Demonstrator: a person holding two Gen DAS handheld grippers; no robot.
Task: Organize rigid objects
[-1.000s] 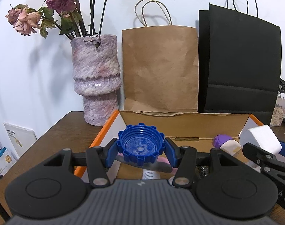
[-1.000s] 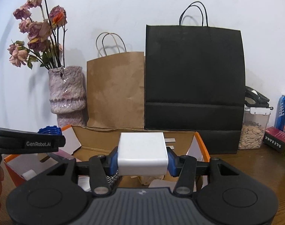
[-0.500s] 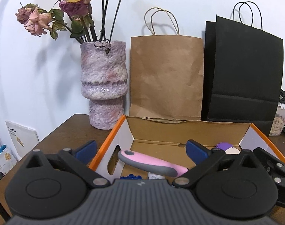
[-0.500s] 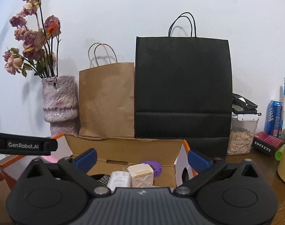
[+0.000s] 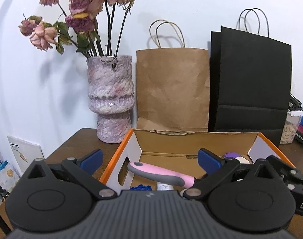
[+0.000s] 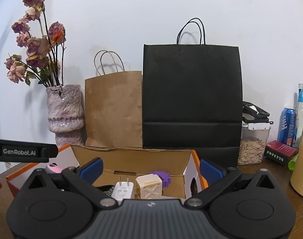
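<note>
Holding one blue cap [image 5: 140, 187], one pink-handled tool [image 5: 161, 174], one white plug [image 6: 123, 191], one open cardboard box [image 5: 191, 141]; left gripper [image 5: 150, 159] and right gripper [image 6: 151, 168] jaws just spread wide, empty, above box.

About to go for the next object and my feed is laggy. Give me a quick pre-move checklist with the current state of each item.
1. Left tongs empty, jaws wide after just opening: ok.
2. Right tongs empty, jaws wide after just opening: ok.
3. Blue cap inside the cardboard box, below the pink-handled tool: ok.
4. White plug adapter in the box beside the cream cube and purple piece: ok.
5. Both tongs clear of the box walls: cannot tell, the bodies hide the near edge.
6. Next object to pick up: cannot tell, none on the table in view.
</note>
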